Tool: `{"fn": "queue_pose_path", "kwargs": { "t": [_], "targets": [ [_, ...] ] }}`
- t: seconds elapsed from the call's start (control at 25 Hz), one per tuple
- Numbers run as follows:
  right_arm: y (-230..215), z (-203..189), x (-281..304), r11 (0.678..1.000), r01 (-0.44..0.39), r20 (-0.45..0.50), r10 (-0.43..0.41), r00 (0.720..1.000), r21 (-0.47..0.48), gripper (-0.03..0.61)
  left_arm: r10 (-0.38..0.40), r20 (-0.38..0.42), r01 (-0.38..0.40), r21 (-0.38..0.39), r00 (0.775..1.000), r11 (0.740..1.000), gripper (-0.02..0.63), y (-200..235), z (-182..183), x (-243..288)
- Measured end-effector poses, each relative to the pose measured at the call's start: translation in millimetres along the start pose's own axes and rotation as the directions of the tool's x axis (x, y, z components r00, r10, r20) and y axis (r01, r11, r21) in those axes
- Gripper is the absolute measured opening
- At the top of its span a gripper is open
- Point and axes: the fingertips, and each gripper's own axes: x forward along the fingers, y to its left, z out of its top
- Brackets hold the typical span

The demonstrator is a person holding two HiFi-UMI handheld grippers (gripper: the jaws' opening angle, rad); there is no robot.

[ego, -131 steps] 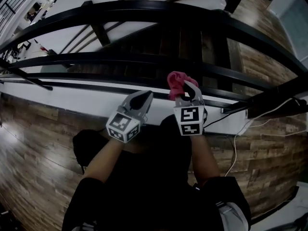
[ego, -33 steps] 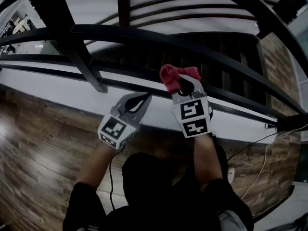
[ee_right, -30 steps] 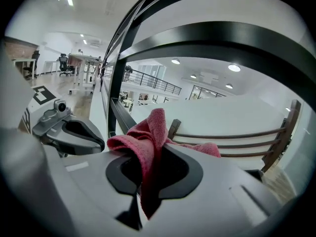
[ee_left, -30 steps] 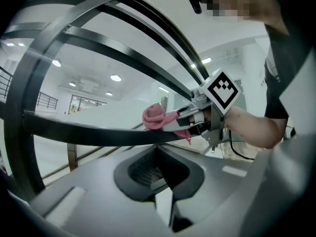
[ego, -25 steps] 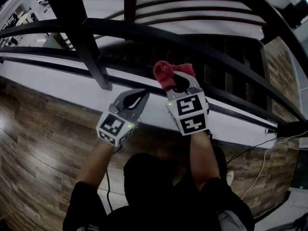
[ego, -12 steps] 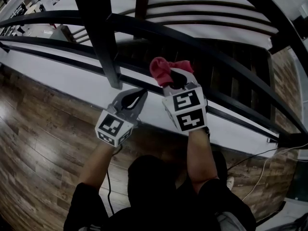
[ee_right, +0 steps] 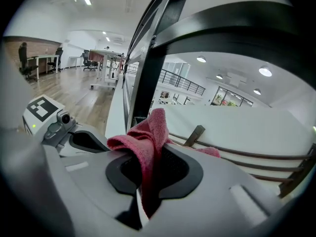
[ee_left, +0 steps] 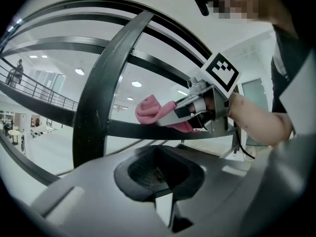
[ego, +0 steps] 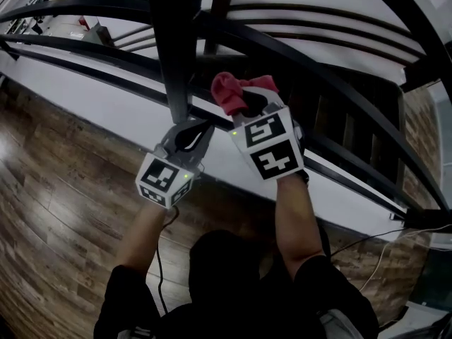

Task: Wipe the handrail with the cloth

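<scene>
- Cloth (ego: 227, 90), pink and bunched, sits clamped in the right gripper (ego: 251, 103), whose jaws are closed on it. A fold spills out past the tips and rests against the dark handrail (ee_left: 118, 129).
- From the left gripper view, the bundle lies on top of that bar, just to the right of a broad black upright post (ego: 175, 48).
- That post hems in the cloth's left side. To the right, the rail runs on with nothing against it.
- The left gripper (ego: 189, 134) hangs lower, beside the right one but not touching it. Its jaws are drawn together with nothing between them, and its tips are close under the post's foot.
- A white ledge (ego: 120, 111) runs beneath the rails, and wooden floor (ego: 56, 203) spreads out behind the person's arms.
- Count: two grippers and one cloth. There is one thick post close by, with a thinner one (ego: 217, 9) behind it.
- Several dark rails run roughly parallel, but they overlap too much to count exactly.
- One white cable (ego: 367, 242) trails across the floor at the right.
</scene>
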Motion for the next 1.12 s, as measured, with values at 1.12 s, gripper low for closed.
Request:
{"fn": "queue_pose_path", "kwargs": {
  "t": [1.12],
  "targets": [
    [52.0, 32.2, -28.0, 0.993, -0.109, 0.272, 0.118, 0.955, -0.048, 0.046, 0.173, -0.037, -0.172, 0.031, 0.984, 0.985, -0.002, 28.1, -14.6, -43.6]
  ]
}}
